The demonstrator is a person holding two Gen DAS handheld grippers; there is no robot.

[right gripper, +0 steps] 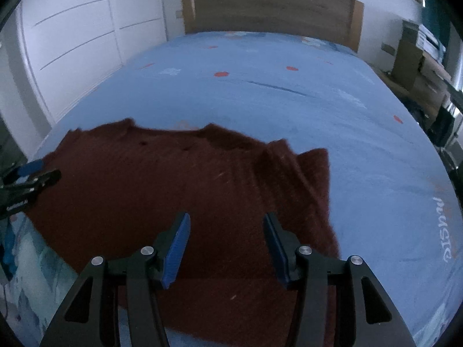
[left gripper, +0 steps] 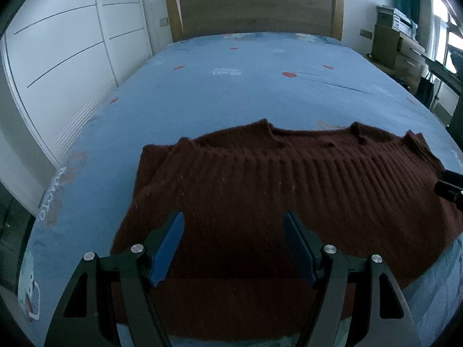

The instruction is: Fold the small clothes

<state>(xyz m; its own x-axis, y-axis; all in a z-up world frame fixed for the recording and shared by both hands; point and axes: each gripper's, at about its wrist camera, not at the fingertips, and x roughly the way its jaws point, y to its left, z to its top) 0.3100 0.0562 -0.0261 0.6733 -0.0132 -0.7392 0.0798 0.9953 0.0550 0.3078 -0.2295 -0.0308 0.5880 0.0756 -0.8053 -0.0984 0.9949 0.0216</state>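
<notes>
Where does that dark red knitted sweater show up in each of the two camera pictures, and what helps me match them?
Left wrist view: the sweater fills the lower middle and right, spread on the blue bedsheet, beyond the open left gripper.
Right wrist view: the sweater fills the lower left and middle, beyond the open right gripper.
Shared landmark: the wooden headboard at the top of both.

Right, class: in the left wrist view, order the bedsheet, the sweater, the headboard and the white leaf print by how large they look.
1. Bedsheet
2. Sweater, though nearness to the camera enlarges it
3. Headboard, far off, so it looks smaller than it is
4. White leaf print
</notes>
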